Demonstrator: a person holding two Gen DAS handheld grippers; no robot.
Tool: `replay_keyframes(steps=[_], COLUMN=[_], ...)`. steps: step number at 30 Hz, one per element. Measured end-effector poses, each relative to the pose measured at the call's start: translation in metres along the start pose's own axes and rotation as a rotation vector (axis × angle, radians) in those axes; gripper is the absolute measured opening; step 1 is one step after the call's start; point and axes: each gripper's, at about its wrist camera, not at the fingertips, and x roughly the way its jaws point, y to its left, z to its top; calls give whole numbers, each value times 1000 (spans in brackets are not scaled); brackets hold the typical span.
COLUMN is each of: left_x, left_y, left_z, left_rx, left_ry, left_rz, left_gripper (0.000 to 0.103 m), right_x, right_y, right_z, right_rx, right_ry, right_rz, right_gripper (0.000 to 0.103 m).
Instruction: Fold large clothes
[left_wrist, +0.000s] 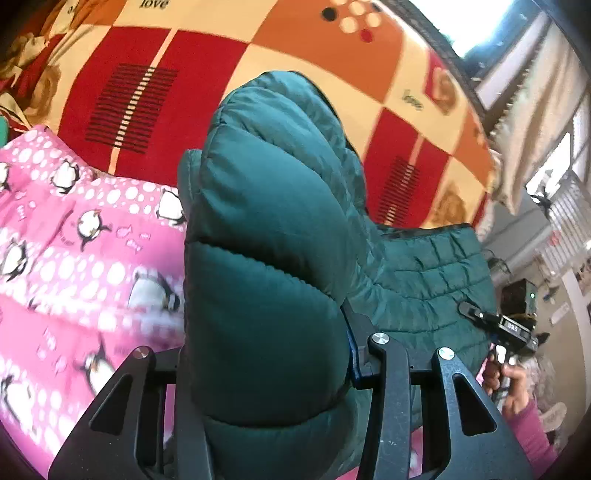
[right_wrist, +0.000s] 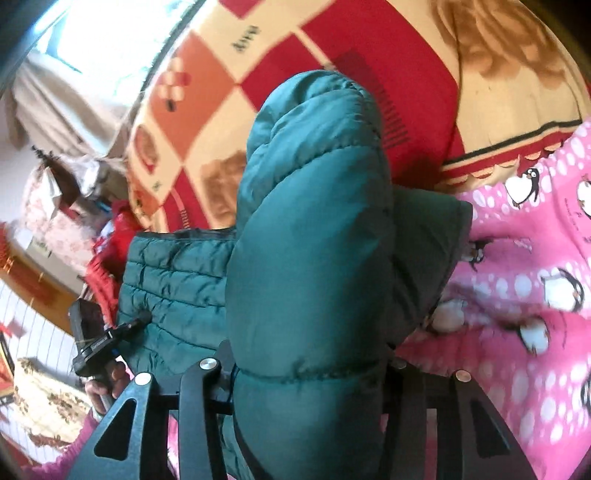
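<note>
Folding the green puffer jacket (left_wrist: 266, 258) calls for both held edges to travel together and level, so that the padded layer lands square on the part still lying on the pink penguin blanket (left_wrist: 74, 258); judged from this moment, the lift of one end is under way and the fold itself is not yet laid down; keep the two grips at matching height, carry the raised end over the flat quilted part (left_wrist: 436, 266), and lower it before letting go, since slippery padded fabric is likely to slide or spring back if released high

Left gripper (left_wrist: 269, 354): jaws partly closed, a thick bulge of jacket clamped between them and rising up in front of the lens; tool angled downward toward the bed

Right gripper (right_wrist: 310, 365): jaws likewise partly closed on a padded fold of the same jacket, also angled downward

Each wrist view shows the other tool at its edge; the right hand (left_wrist: 509, 384) wraps a handle low at the side of the left view; the left hand (right_wrist: 107, 384) does the same in the right view; the checked bedcover (left_wrist: 295, 55) lies beyond the jacket
</note>
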Motion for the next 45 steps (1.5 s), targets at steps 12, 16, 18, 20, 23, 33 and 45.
replay_keyframes(steps=[12,16,18,20,23,33,45], left_x=[-20,-17,-27,-44,-65,-78,-72], left_y=[22,32,29,17,7,-45,-93], left_z=[-86,-98,-98,-97,-99,-123,-151], left_rx=[-70,-119,-107,-58,-8,94,158], left_ry=[146,95,86,53,-9,-100,-161], left_rz=[163,217,258,329,407,510,545], left_gripper=[82,95,95,95,95,95,95], right_x=[-35,-17,-23,-36,-63,-86,-40], right_y=[-3,-25,-21,-9,9,83,152], right_z=[-101,-119,-119,-118,-122,-143,-186], right_rx=[89,175,183,141,68,-73,-174], right_ry=[104,78,54,27,-16,-111,-159], right_rz=[-103,-228,-259,-318,-398,-445,-484], right_gripper=[65,96,96,95,95,95,96])
